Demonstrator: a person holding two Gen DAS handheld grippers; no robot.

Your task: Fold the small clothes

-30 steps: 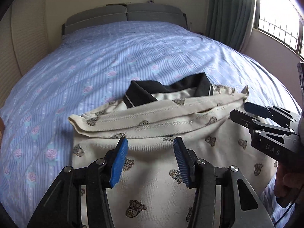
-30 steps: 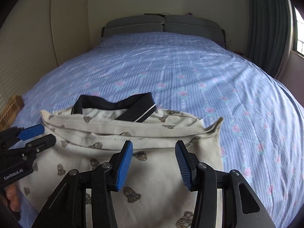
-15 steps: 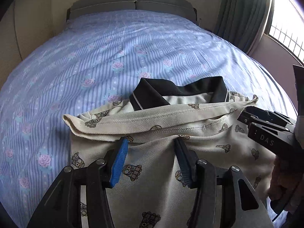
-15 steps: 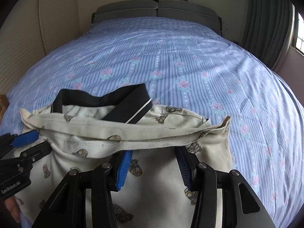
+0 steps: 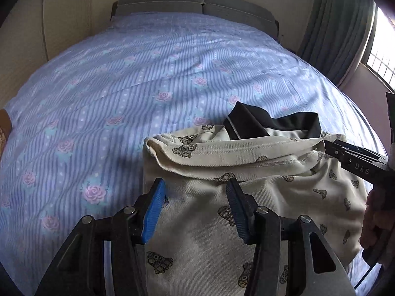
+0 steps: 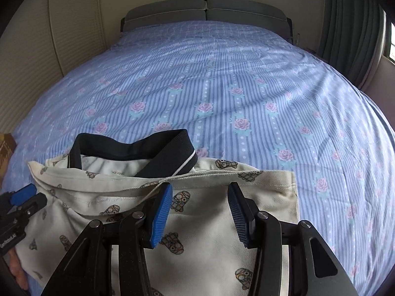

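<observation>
A blue striped, rose-printed bedsheet (image 6: 222, 79) is covering the bed, filling the frame's centre; a grey headboard (image 6: 206, 11) is standing against the cream wall (image 6: 74, 24); daylight is entering past green curtains (image 5: 338, 32) at upper right.

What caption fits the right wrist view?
Open right gripper above a cream printed shirt with dark collar on a blue bedsheet.
</observation>
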